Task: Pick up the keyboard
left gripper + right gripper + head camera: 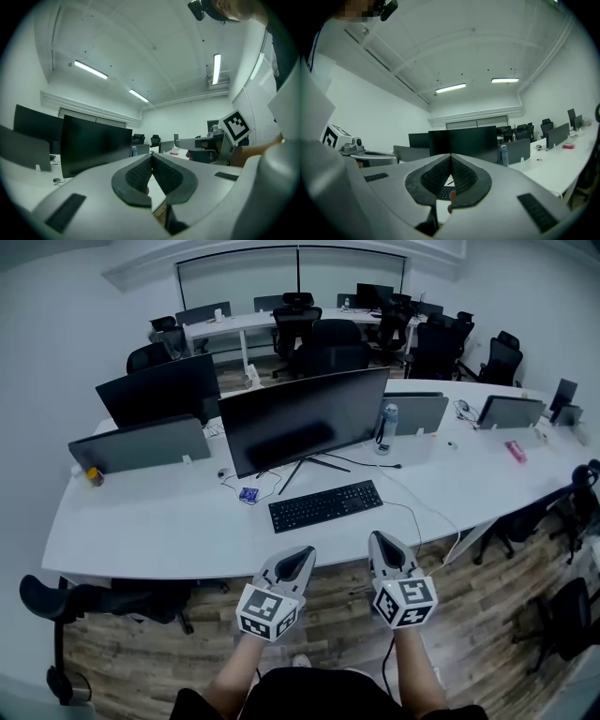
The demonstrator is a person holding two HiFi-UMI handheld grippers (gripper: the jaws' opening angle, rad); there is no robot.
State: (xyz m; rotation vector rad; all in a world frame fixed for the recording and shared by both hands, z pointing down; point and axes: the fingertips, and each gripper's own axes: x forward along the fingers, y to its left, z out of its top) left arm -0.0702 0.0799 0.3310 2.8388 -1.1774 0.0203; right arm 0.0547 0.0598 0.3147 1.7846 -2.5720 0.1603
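- The head view looks steeply down on the desk [169, 521], left gripper [305, 552] and right gripper [379, 540].
- Both gripper views look level, low down; all share the big screen [93, 145].

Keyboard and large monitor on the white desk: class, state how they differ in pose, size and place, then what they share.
The keyboard lies flat on the desk; the monitor stands upright. The keyboard is the smaller and sits nearer the desk's front edge, with the monitor behind it. Both are black and rest on the same desk.
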